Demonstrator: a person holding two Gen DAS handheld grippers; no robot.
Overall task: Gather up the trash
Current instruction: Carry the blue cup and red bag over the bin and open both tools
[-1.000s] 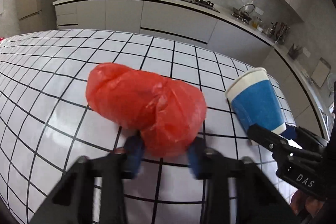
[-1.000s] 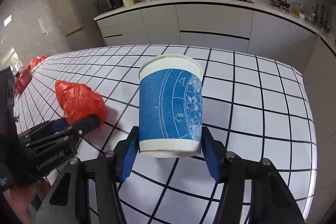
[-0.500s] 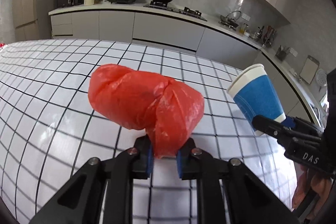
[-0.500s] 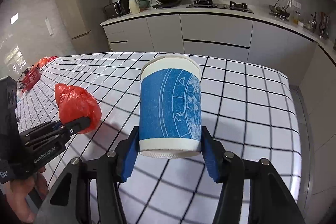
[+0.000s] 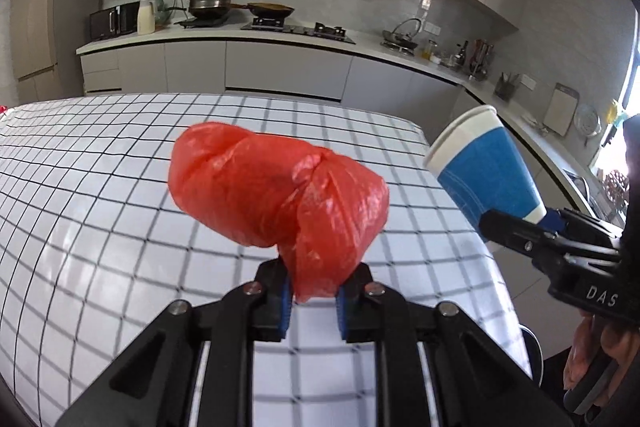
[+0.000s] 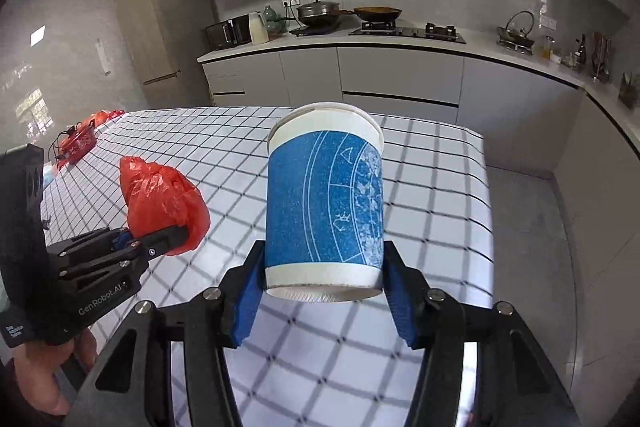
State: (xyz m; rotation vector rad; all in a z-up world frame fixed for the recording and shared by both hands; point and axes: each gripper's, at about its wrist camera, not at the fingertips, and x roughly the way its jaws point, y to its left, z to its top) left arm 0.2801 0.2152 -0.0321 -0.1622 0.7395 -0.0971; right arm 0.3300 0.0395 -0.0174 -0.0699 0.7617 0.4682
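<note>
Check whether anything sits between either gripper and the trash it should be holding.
Nothing does. The left gripper is shut on the red plastic bag, and the right gripper clamps the blue paper cup. No bin is visible.

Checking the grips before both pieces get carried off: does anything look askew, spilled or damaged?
Nothing spilled or torn. The blue paper cup sits upright in the right gripper, pinched near its base. The left gripper holds only a bottom fold of the red plastic bag, so its bulk stands unsupported above the jaws.

A red bag [image 5: 276,195], a blue-and-white cup [image 6: 324,203], and a white tablecloth [image 5: 80,187] with a black grid.
</note>
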